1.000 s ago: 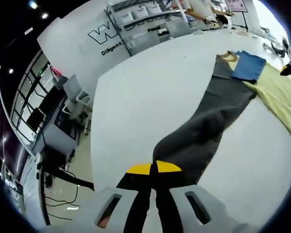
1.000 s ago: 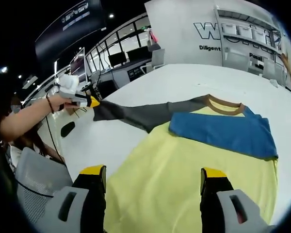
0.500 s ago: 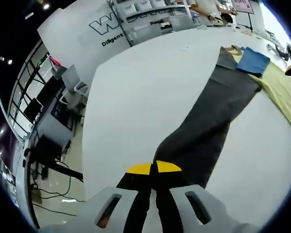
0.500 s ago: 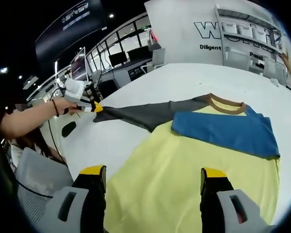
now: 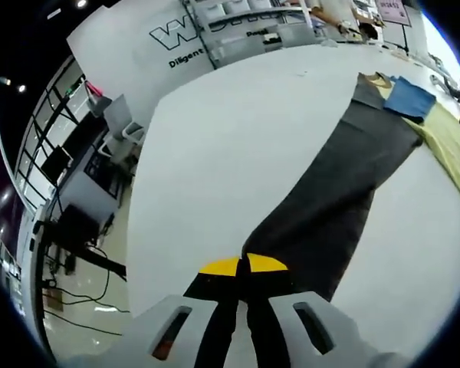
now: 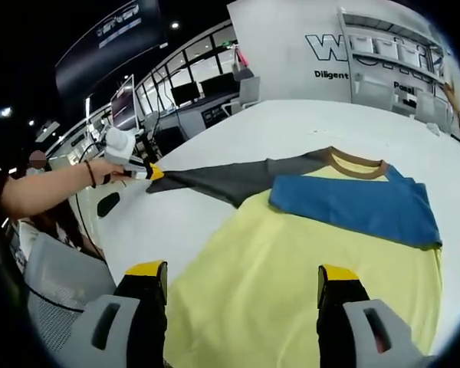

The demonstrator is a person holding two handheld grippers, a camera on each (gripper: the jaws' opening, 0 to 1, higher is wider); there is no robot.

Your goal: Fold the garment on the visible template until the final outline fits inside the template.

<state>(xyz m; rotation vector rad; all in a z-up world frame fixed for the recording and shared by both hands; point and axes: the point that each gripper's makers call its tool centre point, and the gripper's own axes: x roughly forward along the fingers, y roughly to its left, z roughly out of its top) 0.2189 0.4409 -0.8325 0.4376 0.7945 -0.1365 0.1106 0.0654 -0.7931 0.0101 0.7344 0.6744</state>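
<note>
A long-sleeved shirt lies on the white table (image 6: pixel 291 123): yellow body (image 6: pixel 291 284), brown collar (image 6: pixel 356 162), a blue sleeve (image 6: pixel 353 203) folded across the chest, and a dark grey sleeve (image 6: pixel 230 178) stretched out to the left. In the left gripper view the grey sleeve (image 5: pixel 345 184) runs from the cuff at my jaws up to the collar (image 5: pixel 372 78). My left gripper (image 5: pixel 244 266) is shut on the cuff; it also appears as the left gripper (image 6: pixel 147 172) in a person's hand. My right gripper (image 6: pixel 244 280) hangs open above the yellow body.
A white wall with black lettering (image 6: pixel 345 50) and shelving (image 6: pixel 399 54) stands beyond the table. Desks with monitors (image 6: pixel 192 96) and chairs (image 5: pixel 119 126) lie past the table's left edge. A person's forearm (image 6: pixel 46 192) reaches in from the left. Bare table (image 5: pixel 230 138) lies beside the sleeve.
The left gripper has drawn the grey sleeve's cuff a little farther from the shirt body, so the sleeve lies straighter. The right gripper has stayed in place, open.
</note>
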